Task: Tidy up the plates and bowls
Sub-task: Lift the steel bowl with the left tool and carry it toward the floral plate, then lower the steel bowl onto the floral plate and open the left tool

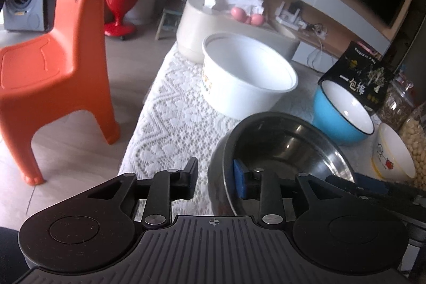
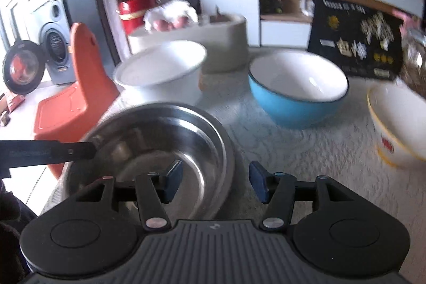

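A steel bowl [image 1: 293, 148] sits at the near edge of the lace-covered table [image 1: 170, 113]. My left gripper [image 1: 215, 177] is open and straddles the bowl's left rim, one finger outside, the blue-padded finger inside. My right gripper [image 2: 215, 182] is open and straddles the steel bowl's [image 2: 159, 140] right rim. Behind stand a large white bowl [image 1: 247, 76], also in the right wrist view [image 2: 162, 71], a blue bowl [image 1: 343, 113] [image 2: 298, 92] and a small white bowl with yellow rim [image 1: 394, 153] [image 2: 399, 121].
An orange child's chair [image 1: 53, 57] stands on the floor left of the table. A beige tissue box [image 1: 202, 25], a black snack bag [image 1: 359, 73] and glass jars [image 1: 415, 140] sit at the table's back and right. The left gripper's finger [image 2: 48, 151] reaches in from the left.
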